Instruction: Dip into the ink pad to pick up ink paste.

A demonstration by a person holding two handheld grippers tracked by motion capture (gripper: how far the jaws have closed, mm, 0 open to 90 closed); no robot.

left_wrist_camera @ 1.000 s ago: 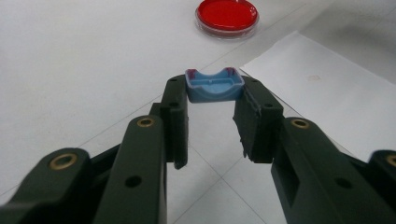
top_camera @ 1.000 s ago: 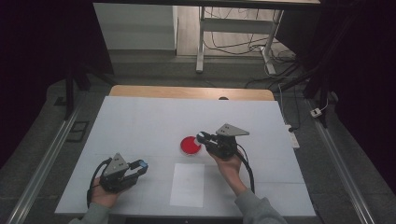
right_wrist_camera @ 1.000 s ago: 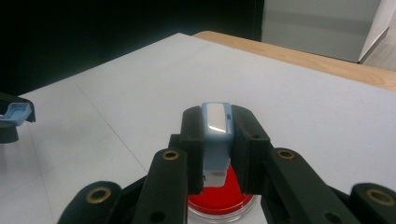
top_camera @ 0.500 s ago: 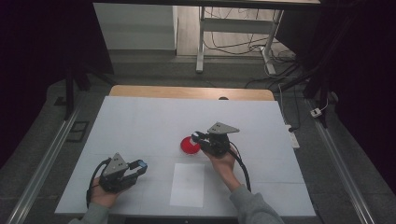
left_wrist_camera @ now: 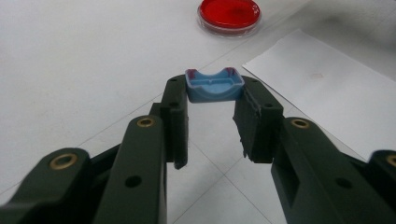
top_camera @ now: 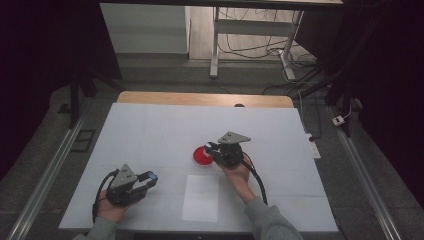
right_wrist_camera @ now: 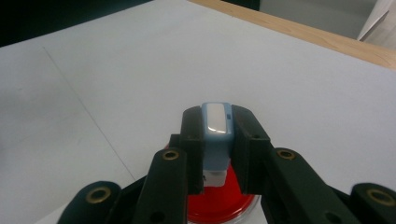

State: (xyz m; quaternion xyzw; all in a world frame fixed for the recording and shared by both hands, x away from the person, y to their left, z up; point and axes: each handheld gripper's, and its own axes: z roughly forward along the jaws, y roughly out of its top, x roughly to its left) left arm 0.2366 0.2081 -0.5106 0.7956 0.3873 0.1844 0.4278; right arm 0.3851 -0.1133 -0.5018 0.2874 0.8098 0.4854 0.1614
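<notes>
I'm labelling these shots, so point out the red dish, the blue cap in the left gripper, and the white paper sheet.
Red dish (left_wrist_camera: 229,13), left gripper view, on its red middle.
Blue cap (left_wrist_camera: 214,87), left gripper view, on its hollow face.
White paper sheet (top_camera: 201,198), high view, on its centre.

Red dish (left_wrist_camera: 229,16): glossy clear plastic rim. Blue holder (left_wrist_camera: 214,86), held beside it: smooth plastic. Pale block (right_wrist_camera: 215,135), above dish: glossy plastic. Sheet (top_camera: 201,198), near dish: matt paper. Table edge (right_wrist_camera: 299,32), beyond dish: wood.
</notes>
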